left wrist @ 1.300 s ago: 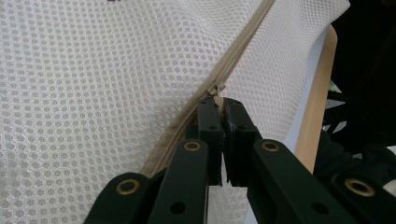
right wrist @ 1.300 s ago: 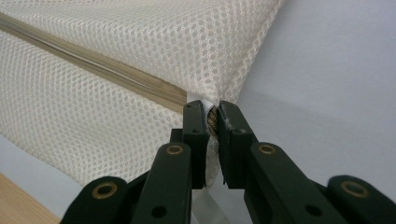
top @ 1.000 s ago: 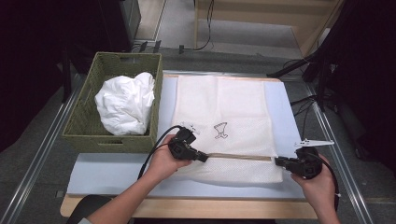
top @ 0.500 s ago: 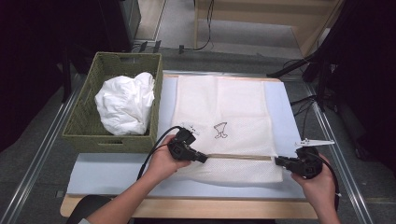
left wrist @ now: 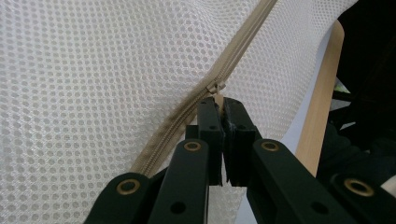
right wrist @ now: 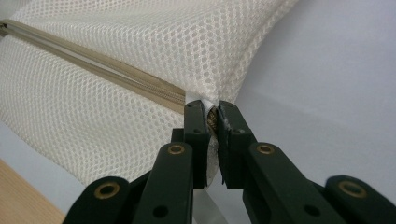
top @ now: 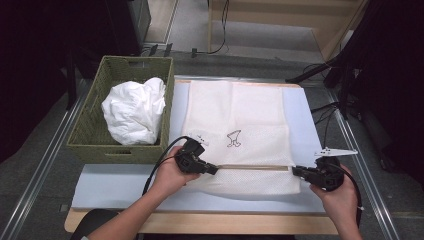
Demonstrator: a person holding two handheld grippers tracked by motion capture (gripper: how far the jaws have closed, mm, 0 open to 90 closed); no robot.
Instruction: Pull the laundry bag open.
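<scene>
High view: your white mesh laundry bag lies flat on the table, right of the wicker basket, a small black printed mark at its middle, unreadable. Your left gripper is clamped on the beige zipper pull; your right gripper pinches the bag's corner.

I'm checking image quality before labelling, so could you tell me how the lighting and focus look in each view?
High view: the mesh bag and table are evenly lit, the surroundings fall into near-black, and the picture is slightly soft. Left gripper view: the zipper pull and mesh are sharp; the left gripper is dark, little detail. Right gripper view: the right gripper pinches the bag's corner in focus; the far mesh blurs.
</scene>
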